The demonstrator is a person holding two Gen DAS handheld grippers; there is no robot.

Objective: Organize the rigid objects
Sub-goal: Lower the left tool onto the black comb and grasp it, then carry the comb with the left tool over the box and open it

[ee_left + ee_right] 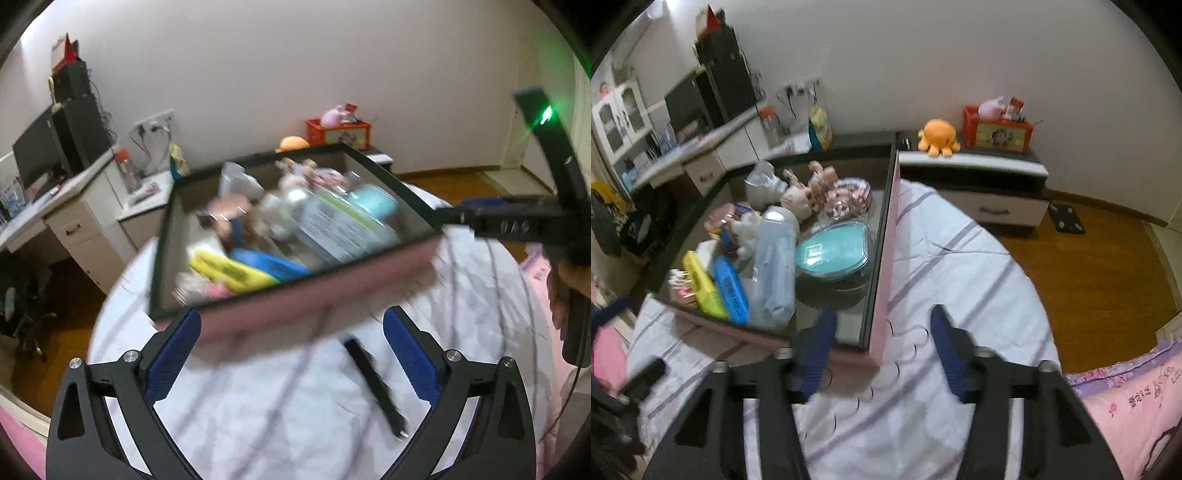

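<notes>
Both wrist fisheyes look steeply down and forward from close above the striped white bedsheet (pixel 295 406), the left from before the pink-walled, black-rimmed storage box (pixel 317 295), the right from its near right corner, sharing the box and white wall (pixel 923 55).

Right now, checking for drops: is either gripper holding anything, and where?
Nothing is held. Left gripper and right gripper both stand open; the box corner sits between the right's fingers, unpressed.
</notes>
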